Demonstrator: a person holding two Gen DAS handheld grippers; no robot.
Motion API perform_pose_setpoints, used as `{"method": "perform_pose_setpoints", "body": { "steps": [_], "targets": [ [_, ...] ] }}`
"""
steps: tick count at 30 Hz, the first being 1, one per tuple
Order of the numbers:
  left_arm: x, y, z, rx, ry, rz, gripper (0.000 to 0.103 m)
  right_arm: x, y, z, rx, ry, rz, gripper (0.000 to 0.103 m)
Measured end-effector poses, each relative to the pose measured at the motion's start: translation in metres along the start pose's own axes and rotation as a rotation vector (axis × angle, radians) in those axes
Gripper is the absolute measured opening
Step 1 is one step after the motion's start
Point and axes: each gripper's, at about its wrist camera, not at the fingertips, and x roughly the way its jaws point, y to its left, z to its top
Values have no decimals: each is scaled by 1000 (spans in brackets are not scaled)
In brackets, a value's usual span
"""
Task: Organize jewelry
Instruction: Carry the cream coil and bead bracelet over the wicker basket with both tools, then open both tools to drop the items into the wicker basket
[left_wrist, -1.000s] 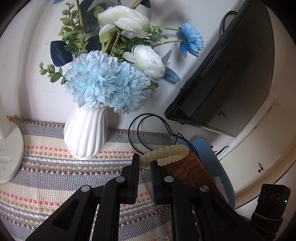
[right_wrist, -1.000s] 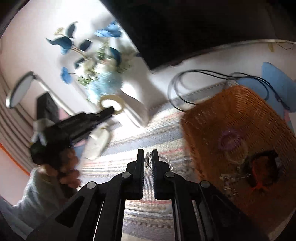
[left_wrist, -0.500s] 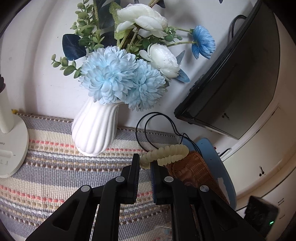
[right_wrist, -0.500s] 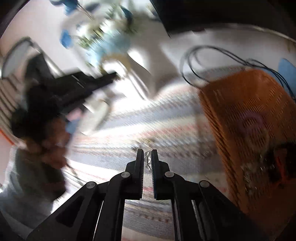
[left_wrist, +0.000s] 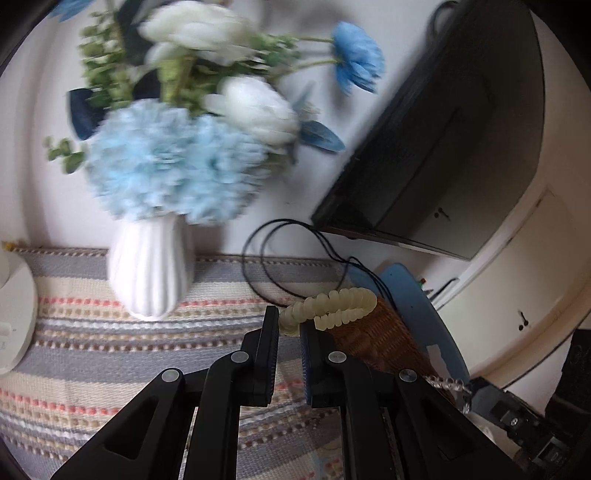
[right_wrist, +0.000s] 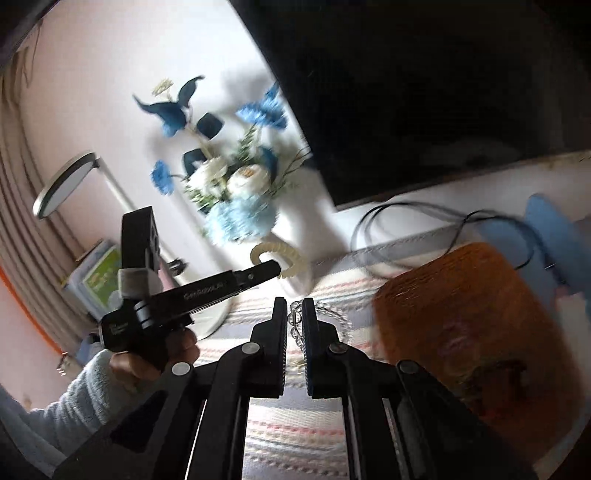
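Observation:
My left gripper (left_wrist: 289, 325) is shut on a cream beaded bracelet (left_wrist: 332, 304) and holds it in the air above the striped mat, just left of the brown woven basket (left_wrist: 376, 339). In the right wrist view the same left gripper (right_wrist: 277, 267) shows at the left with the cream bracelet (right_wrist: 279, 254) at its tip. My right gripper (right_wrist: 294, 317) is shut on a clear crystal bead bracelet (right_wrist: 328, 314), held above the mat left of the basket (right_wrist: 469, 325). The basket holds several blurred jewelry pieces.
A white ribbed vase of blue and white flowers (left_wrist: 151, 273) stands at the back of the striped mat (left_wrist: 92, 343). A black monitor (left_wrist: 443, 147) and a looped black cable (left_wrist: 288, 258) are behind. A white lamp base (left_wrist: 14, 314) is at the left.
Both grippers have kept their bracelets. The right gripper has swung, so the basket sits lower right now. The left view has shifted slightly right and closer to the vase.

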Motion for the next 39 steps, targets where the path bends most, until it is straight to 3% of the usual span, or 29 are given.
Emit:
{"method": "perform_pose_setpoints", "body": {
  "steps": [3, 10, 18, 21, 33, 39],
  "targets": [
    [16, -21, -2, 54, 34, -16, 11, -7, -6, 1, -26, -3, -102, 8],
    [55, -75, -13, 157, 125, -63, 11, -28, -44, 0, 24, -34, -245, 8],
    [88, -116, -35, 258, 220, -44, 11, -49, -94, -9, 132, -52, -369, 8],
    [100, -128, -42, 283, 254, -13, 11, -53, -109, -14, 167, -50, -394, 8],
    [116, -147, -58, 349, 330, -4, 11, -53, -129, -26, 236, -37, -401, 8],
    [114, -148, -59, 364, 323, 10, 11, -53, -131, -27, 249, -41, -410, 8]
  ]
}}
